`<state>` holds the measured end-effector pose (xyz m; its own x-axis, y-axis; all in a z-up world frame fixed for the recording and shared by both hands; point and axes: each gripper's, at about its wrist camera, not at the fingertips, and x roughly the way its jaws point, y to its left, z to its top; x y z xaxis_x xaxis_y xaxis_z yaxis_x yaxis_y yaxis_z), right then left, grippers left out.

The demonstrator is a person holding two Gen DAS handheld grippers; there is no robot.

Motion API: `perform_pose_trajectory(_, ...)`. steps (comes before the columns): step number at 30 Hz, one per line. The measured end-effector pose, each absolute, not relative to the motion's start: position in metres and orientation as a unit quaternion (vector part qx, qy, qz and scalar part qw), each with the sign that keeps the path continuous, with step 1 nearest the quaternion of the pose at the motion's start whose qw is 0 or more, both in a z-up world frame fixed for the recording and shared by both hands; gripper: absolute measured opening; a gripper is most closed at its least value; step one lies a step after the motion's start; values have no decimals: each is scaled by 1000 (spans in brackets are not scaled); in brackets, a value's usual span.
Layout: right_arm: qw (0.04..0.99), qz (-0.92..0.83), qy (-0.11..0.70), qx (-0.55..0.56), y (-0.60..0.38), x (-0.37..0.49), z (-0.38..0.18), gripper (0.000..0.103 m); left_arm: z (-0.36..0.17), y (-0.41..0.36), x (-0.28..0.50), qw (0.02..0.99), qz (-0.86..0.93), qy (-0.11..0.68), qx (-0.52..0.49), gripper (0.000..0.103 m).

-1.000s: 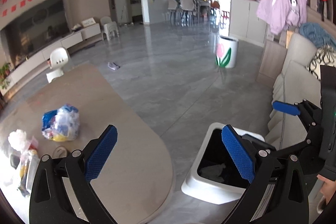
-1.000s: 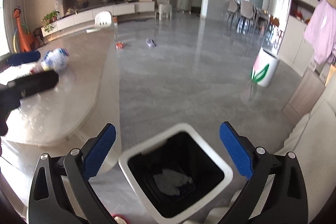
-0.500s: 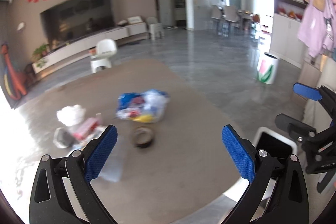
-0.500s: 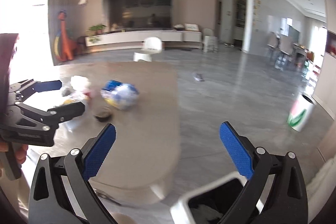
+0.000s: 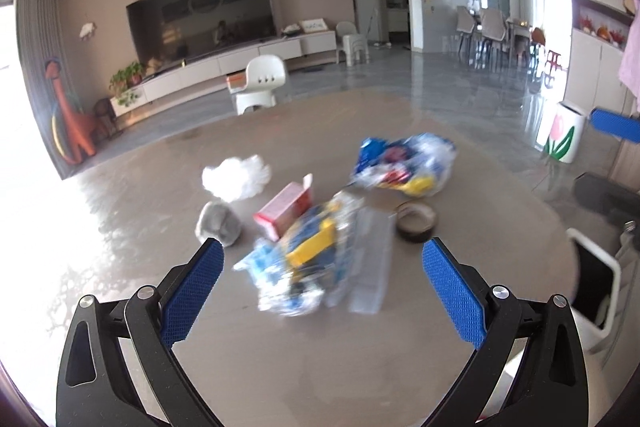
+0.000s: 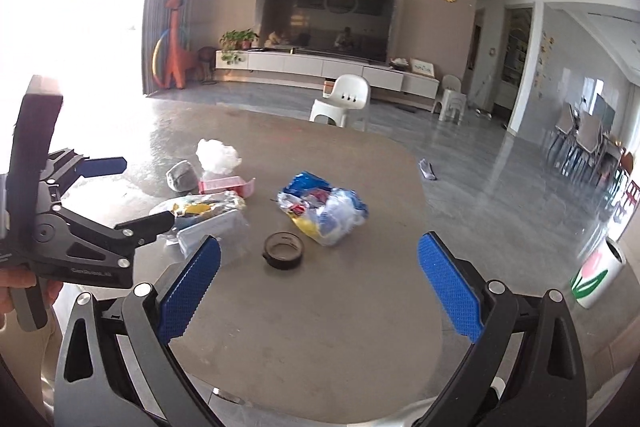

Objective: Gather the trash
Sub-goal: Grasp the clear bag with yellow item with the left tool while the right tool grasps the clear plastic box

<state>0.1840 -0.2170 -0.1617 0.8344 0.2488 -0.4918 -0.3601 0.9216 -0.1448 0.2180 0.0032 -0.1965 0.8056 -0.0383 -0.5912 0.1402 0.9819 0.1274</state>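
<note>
Left wrist view: left gripper (image 5: pixel 318 269) has its jaws wide apart and nothing between them, hovering over the brown worktop (image 5: pixel 280 359). Trash sits just ahead: blurred clear wrapper pile (image 5: pixel 308 259) nearest, pink box (image 5: pixel 285 207) touching its far side, grey wad (image 5: pixel 218 225) to the left, white crumpled plastic (image 5: pixel 236 178) farther, tape roll (image 5: pixel 416 223) to the right, blue-and-clear bag (image 5: pixel 404 167) beyond the roll. White bin (image 5: pixel 596 291) at the right edge, off the worktop.

Right wrist view: right gripper (image 6: pixel 318 283) also spread wide and empty, above the near worktop. Tape roll lies just ahead between the pads; bag to its far right, wrapper pile and box to the left. Left gripper enters from the left, held by a hand (image 6: pixel 24 291), its lower finger over the wrapper pile.
</note>
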Motion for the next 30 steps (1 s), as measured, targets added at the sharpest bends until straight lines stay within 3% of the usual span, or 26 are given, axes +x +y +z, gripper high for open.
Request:
perform_pose_trajectory(14,939,183,250,-146,-163,199,-170,99,-233,36,240,938,-44,329,105,97)
perform_pose_trajectory(16,938,184,251,-152,-160,198,-172,98,-238,31,243,935,-59,331,112,88)
perform_pose_trajectory(18,937,185,253,-154,-158,198,-173,98,-243,28,249,929,-80,347,104,56)
perform_pose_trajectory(20,936,187,257,-152,-157,199,-174,98,-248,27,255,921,-107,366,80,35)
perform_pose_trajectory(23,932,194,270,-146,-156,201,-177,98,-254,21,259,913,-133,381,65,14)
perform_pose_trajectory(30,927,198,296,-121,-150,209,-193,98,-218,24,235,930,-127,342,53,10)
